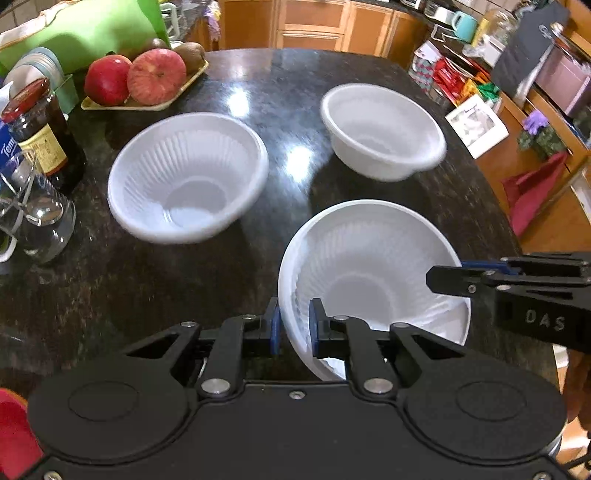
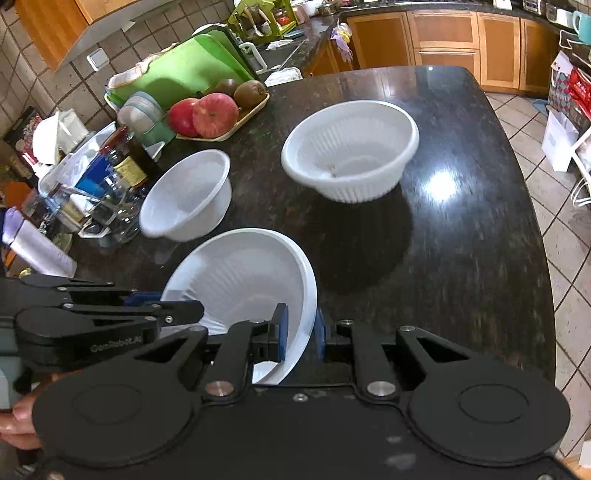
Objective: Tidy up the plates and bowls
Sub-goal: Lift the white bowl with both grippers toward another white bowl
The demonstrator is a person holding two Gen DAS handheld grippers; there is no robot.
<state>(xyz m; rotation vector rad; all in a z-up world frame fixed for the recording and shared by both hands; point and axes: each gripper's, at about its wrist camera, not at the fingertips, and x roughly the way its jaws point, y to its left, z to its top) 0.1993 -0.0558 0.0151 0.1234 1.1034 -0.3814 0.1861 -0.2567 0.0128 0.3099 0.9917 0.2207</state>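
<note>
Granite counter (image 1: pixel 258 81) is carrying two loose bowls, at ten o'clock (image 1: pixel 186 177) and one o'clock (image 1: pixel 382 131) from the held bowl (image 1: pixel 369 266). Both grippers, left (image 1: pixel 294 326) and right (image 2: pixel 300 334), are pinching its opposite rims, narrowly closed.

2 wrist views, close above counter (image 1: pixel 295 92), sharing 3 bowls

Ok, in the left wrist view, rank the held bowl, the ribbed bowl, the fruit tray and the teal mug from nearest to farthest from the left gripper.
1. Held bowl, its rim between the left gripper fingers.
2. Ribbed bowl, ahead on the left.
3. Fruit tray, far left, behind it.
4. Teal mug, far right shelf.
</note>
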